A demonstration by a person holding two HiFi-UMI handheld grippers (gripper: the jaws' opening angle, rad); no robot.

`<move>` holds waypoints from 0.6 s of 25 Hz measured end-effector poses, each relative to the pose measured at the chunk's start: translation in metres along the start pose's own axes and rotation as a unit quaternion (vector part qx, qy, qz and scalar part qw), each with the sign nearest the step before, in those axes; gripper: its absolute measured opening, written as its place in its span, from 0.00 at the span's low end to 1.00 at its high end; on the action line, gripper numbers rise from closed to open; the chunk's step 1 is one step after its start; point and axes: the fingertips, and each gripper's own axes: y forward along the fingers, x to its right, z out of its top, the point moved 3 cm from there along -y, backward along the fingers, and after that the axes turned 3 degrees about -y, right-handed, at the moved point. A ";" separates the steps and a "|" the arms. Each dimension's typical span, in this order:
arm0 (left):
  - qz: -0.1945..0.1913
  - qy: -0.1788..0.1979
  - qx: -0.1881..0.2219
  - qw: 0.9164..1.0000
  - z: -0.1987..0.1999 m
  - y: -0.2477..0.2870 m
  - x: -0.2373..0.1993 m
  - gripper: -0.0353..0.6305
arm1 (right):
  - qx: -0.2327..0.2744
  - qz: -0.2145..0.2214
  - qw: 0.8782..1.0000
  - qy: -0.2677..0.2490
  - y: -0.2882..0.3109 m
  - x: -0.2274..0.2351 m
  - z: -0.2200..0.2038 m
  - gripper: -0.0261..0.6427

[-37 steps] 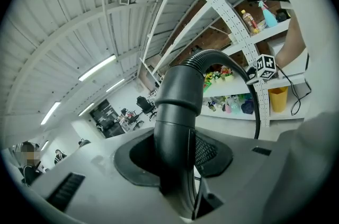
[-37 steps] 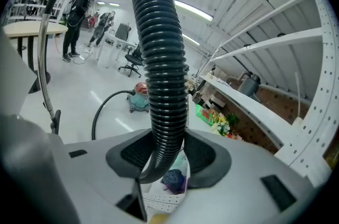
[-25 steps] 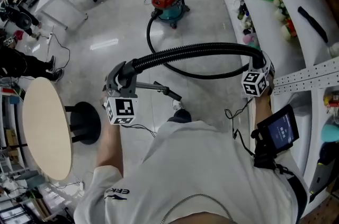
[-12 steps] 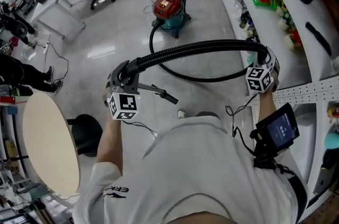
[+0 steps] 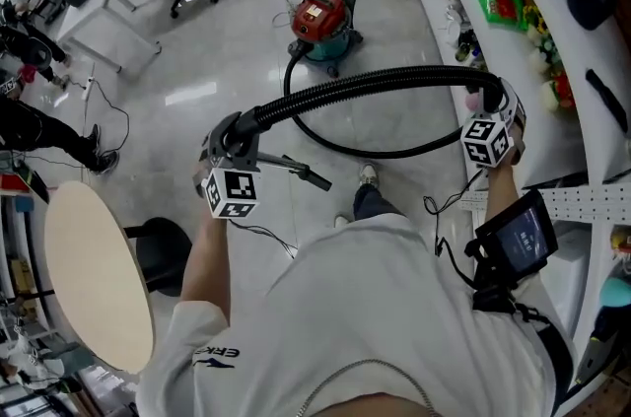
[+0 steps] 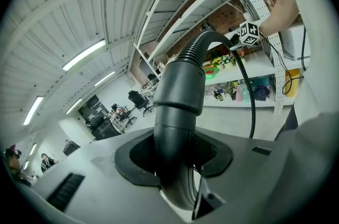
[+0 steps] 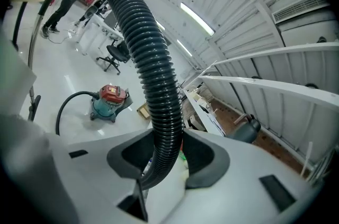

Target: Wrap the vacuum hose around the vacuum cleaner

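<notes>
Now the red and green vacuum cleaner [image 5: 320, 19] looks a bit nearer than a second ago. The round table [image 5: 94, 277] has slid lower on the left side. A shoe [image 5: 368, 173] has come into sight on the floor [image 5: 197, 40].

The left gripper [image 5: 233, 137] is clamped on the smooth, stiff end of the vacuum hose [image 5: 375, 85]. The right gripper [image 5: 490, 104] squeezes the ribbed part further along. Between them the hose hangs in the air like a bridge. Past the right gripper it drops down, loops over the floor and joins the vacuum cleaner. The vacuum cleaner stands on the floor, well ahead of both grippers.
</notes>
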 end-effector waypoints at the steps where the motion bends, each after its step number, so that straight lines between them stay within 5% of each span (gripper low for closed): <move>1: 0.002 -0.002 -0.003 1.000 0.000 0.008 -0.002 0.26 | 0.004 0.001 1.000 -0.001 0.012 0.001 0.003 0.29; 15: 0.027 -0.002 -0.039 0.999 0.029 0.104 -0.041 0.26 | 0.056 0.008 0.998 -0.041 0.161 0.036 0.065 0.28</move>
